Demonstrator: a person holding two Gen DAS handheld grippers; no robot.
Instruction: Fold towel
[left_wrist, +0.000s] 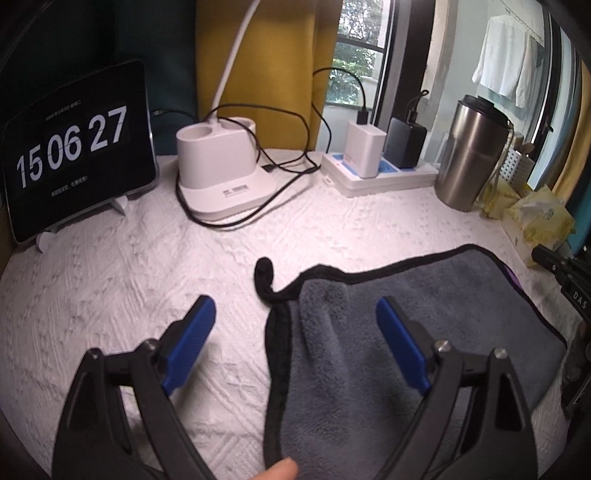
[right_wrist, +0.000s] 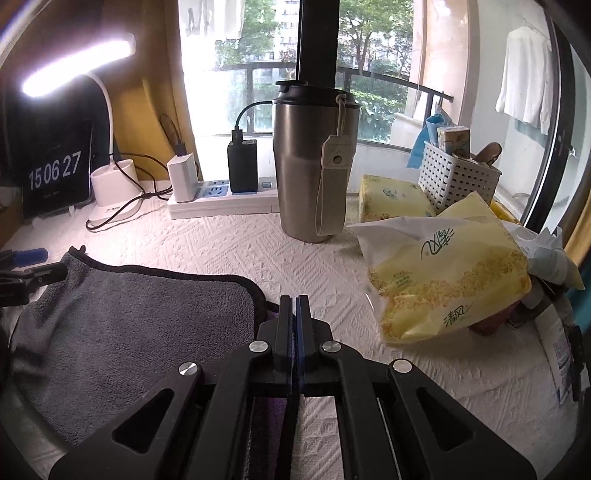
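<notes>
Lying flat, grey towel (left_wrist: 406, 332), black-edged, apparently doubled over.

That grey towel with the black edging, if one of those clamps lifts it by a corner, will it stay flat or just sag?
The grey towel will probably sag: its near part already lies in soft ripples, and one black-edged corner curls up. The plush pile should give the jaws decent grip. It looks light, so it may drag across the white table cover when pushed.
</notes>
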